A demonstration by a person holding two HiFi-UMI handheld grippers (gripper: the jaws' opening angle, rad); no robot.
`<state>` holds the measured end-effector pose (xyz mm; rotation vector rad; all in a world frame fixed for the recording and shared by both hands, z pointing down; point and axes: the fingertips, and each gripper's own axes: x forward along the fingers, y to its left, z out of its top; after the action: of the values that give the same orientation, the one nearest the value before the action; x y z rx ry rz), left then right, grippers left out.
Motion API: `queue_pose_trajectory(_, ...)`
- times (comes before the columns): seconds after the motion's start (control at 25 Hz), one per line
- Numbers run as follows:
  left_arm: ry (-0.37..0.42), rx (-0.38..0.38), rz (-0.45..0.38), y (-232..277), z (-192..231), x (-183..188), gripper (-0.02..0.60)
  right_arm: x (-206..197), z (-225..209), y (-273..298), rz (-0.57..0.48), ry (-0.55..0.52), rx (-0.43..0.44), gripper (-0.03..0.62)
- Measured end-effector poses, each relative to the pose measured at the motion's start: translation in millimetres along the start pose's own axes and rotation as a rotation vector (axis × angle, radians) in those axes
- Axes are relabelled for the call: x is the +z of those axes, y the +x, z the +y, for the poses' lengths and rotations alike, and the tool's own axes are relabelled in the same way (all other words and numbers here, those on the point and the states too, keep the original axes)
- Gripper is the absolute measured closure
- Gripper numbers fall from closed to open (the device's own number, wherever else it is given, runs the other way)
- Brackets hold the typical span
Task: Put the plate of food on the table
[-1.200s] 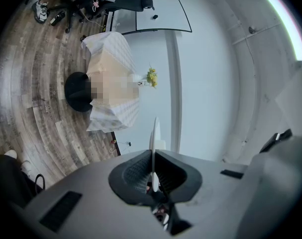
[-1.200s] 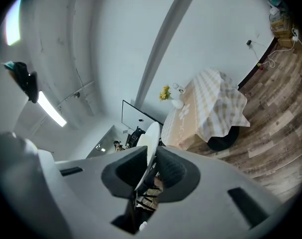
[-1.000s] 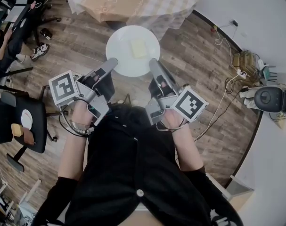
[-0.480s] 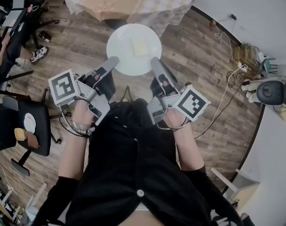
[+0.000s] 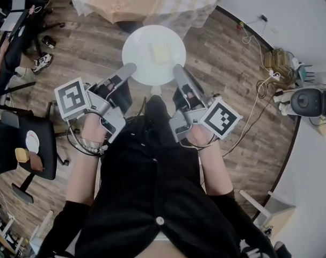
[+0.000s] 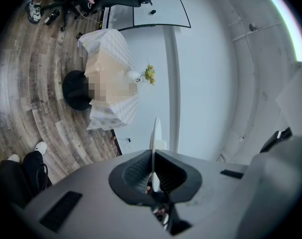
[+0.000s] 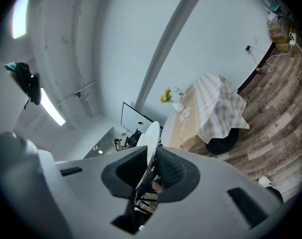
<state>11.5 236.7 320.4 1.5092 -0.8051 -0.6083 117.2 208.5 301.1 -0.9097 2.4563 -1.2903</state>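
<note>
The table (image 5: 173, 1) runs off the top edge; the pale food (image 5: 159, 52) is unidentifiable.

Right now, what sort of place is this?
Likely an office or lab room staged for dining: wood-plank floor, a cloth-covered table with a flower vase, office chairs at the left, loose cables by the wall.

Your grey left gripper (image 5: 129, 69) and grey right gripper (image 5: 177, 70) reach forward side by side and level, each with its square-marker cube on its outer side. The left gripper (image 6: 152, 169) has its dark ribbed jaws pressed together on the rim of the white round plate (image 5: 138, 63). The right gripper (image 7: 148, 169) clamps the opposite rim the same way. Your left hand (image 5: 93, 130) and right hand (image 5: 197, 137) wrap the handles close to your chest. Your bare forearms angle inward from black sleeves.
</note>
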Motion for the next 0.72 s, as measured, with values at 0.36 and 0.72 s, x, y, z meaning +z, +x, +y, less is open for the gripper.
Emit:
queue_pose_trajectory(0.36,-0.009,0.018,-0.023,12.9,6.7,26.2,0.571,9.9,-11.4,30.3,0.026,0.010,0.012,0.553)
queue_pose_trajectory(0.72,0.002,0.038,-0.066,47.9,7.2,56.1,0.571,41.8,-32.6,63.5,0.065,0.018,0.038,0.553)
